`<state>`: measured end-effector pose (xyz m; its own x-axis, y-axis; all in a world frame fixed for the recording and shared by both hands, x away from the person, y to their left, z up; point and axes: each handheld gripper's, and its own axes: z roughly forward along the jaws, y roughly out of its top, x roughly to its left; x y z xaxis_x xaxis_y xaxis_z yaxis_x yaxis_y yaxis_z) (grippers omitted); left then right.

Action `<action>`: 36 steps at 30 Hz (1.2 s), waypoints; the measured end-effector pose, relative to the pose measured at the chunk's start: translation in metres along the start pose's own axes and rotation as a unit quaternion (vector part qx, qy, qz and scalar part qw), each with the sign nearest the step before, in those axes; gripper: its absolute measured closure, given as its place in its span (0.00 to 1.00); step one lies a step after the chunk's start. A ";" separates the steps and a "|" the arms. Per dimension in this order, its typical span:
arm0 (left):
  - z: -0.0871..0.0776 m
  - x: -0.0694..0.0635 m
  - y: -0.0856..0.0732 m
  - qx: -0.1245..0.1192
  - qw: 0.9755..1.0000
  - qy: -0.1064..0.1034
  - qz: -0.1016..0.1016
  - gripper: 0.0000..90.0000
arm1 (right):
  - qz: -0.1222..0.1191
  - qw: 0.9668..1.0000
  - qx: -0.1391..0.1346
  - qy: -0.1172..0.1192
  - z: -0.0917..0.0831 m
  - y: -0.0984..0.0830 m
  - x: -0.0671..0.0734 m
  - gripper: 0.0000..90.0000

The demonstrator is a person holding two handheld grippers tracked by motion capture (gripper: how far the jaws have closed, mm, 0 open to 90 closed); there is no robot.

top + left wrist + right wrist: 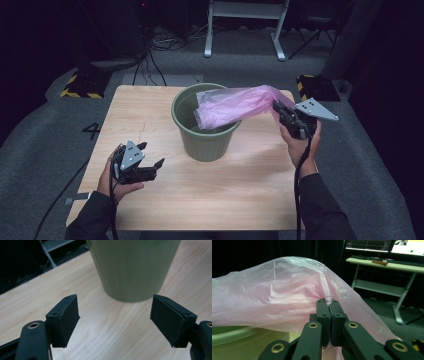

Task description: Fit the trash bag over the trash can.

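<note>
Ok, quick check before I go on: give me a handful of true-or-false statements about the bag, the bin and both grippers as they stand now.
1. The right gripper is shut on the thin pink plastic bag. True.
2. The pink plastic bag lies flat on the light wooden table. False: it is held up, with its far end hanging over the bin's rim and into the bin.
3. The left gripper is open with nothing between its jaws. True.
4. The round green plastic bin lies tipped on its side. False: it stands upright on the table.
5. The left gripper holds the bin's rim. False: it is apart from the bin, near the table's front left.
</note>
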<state>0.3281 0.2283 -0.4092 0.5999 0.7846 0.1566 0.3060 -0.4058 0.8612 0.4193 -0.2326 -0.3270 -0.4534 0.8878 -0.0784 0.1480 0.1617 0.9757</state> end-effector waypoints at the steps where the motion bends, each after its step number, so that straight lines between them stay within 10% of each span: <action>1: -0.002 0.004 0.010 -0.010 1.000 -0.001 0.001 0.25 | -0.002 1.000 0.002 0.002 0.001 0.000 0.001 0.98; 17: 0.000 -0.011 0.101 -0.074 0.996 -0.009 0.049 0.27 | -0.036 0.999 0.014 0.016 0.011 0.002 0.021 0.98; 36: 0.039 -0.039 0.135 -0.045 0.995 -0.041 0.075 0.27 | -0.114 0.990 0.018 0.085 0.005 0.007 0.066 0.95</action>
<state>0.3748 0.1244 -0.3180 0.6933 0.6757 0.2506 0.1426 -0.4694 0.8714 0.3951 -0.1710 -0.3262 -0.6194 0.7417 -0.2572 0.0547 0.3676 0.9284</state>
